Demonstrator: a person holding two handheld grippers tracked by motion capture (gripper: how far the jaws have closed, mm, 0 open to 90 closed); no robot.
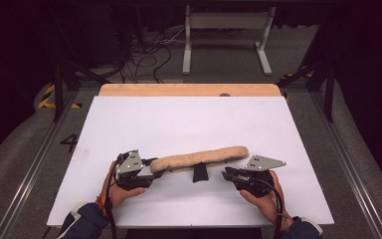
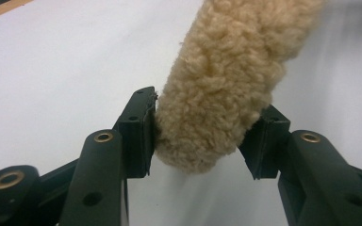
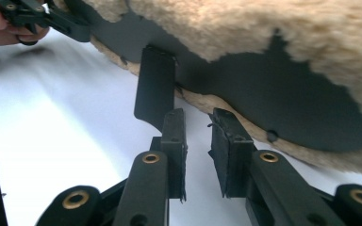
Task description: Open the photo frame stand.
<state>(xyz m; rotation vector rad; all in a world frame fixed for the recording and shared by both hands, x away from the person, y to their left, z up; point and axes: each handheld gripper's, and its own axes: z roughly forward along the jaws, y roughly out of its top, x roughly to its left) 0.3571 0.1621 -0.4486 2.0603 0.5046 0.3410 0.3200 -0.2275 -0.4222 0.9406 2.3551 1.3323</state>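
A long tan fleecy pad (image 1: 199, 159) with a black underside (image 3: 264, 94) hangs just above the white board (image 1: 179, 119). A short black strap (image 1: 199, 173) dangles from its middle. My left gripper (image 1: 154, 167) is shut on the pad's left end, and both jaws press into the fleece (image 2: 221, 84). My right gripper (image 1: 225, 174) sits under the pad's right half, pointing at the strap (image 3: 154, 87). Its jaws stand a narrow gap apart with nothing between them (image 3: 198, 125). The left gripper (image 3: 52, 19) also shows far off in the right gripper view.
The white board lies on a wooden table whose edge (image 1: 189, 89) shows at the back. Beyond it stand a white frame (image 1: 226, 30) and loose cables (image 1: 149, 55) on the floor. Dark stands flank the table.
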